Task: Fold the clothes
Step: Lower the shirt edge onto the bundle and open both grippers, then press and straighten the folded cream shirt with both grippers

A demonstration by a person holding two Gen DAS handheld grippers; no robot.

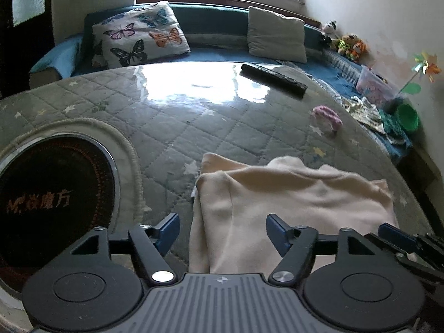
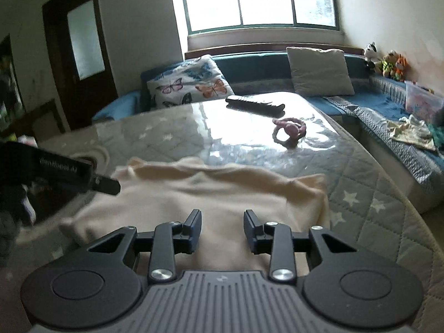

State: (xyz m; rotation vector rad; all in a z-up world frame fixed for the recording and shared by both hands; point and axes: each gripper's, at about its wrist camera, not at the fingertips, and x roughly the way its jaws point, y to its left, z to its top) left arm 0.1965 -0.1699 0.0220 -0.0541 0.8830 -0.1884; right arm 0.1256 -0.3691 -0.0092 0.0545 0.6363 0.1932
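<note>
A: The left tool [image 1: 222,231] hangs with jaws wide and nothing between them, over the near left edge of the folded cream fleece garment [image 1: 291,202]. The right tool [image 2: 222,229] stands narrower, also gripping nothing, above the same garment, which lies flat on the grey quilted, star-printed desk [image 1: 166,127].

B: Any writing?

A: A round black cooktop [image 1: 52,199] set into the desk bears orange lettering, "M" and Chinese characters, partly unreadable. Farther off lie a black remote control [image 1: 273,80] and a pink knitted item [image 1: 327,118].
</note>
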